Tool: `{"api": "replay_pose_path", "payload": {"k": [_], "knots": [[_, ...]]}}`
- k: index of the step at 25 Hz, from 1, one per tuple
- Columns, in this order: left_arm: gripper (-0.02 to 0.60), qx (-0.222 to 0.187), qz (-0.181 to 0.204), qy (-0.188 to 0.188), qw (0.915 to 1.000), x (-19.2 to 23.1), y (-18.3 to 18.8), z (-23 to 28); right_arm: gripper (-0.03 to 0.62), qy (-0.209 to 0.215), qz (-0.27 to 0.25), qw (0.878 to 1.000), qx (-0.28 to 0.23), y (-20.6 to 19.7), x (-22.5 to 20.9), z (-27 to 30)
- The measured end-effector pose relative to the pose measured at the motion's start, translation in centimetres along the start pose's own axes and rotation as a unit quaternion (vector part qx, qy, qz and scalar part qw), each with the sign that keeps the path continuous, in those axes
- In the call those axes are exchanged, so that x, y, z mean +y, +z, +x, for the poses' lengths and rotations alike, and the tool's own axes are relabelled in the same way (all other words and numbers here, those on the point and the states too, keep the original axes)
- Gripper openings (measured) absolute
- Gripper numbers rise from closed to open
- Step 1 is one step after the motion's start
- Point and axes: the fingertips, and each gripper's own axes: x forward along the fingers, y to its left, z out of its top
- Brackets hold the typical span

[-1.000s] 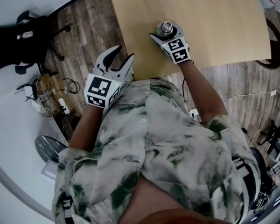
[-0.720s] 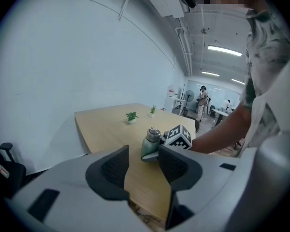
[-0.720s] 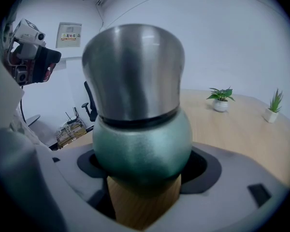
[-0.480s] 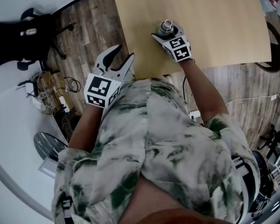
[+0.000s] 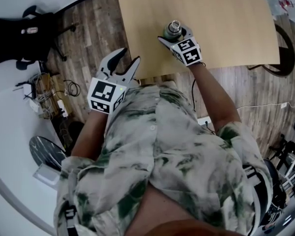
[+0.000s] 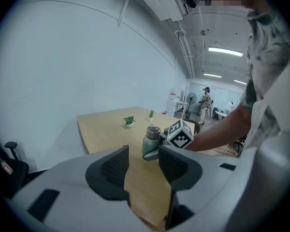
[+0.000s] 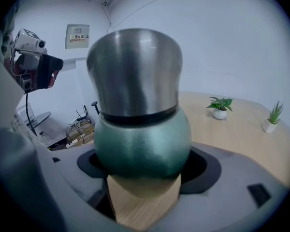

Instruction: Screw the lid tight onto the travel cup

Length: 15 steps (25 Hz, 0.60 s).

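Travel cup [image 7: 141,141]: green body, upright on the table [image 5: 226,28], near the table's front edge.
Lid [image 7: 134,71]: steel, seated on top of the travel cup.
Right tool [image 5: 175,33]: clamped on the cup's green body, a pad on either side.
Left tool [image 5: 129,57]: jaws apart, nothing between them; held clear of the table, just off its front left corner, above the floor [image 5: 91,38].
Potted plants [image 7: 219,106]: two, at the table's far side.
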Motion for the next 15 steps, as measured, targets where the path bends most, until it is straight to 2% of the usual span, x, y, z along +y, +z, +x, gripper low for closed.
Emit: {"api": "replay_pose_path", "payload": {"k": [10, 15], "knots": [[0.184, -0.025, 0.006, 0.003, 0.9997, -5.5, 1.0, -1.8, 0.405, 0.026, -0.007, 1.0, 0.001, 1.4, 2.6, -7.6], [0.184, -0.039, 0.003, -0.011, 0.9992, -8.4, 2.4, -2.2, 0.405, 0.046, -0.019, 0.999, -0.001, 3.0, 4.2, -11.6]]}}
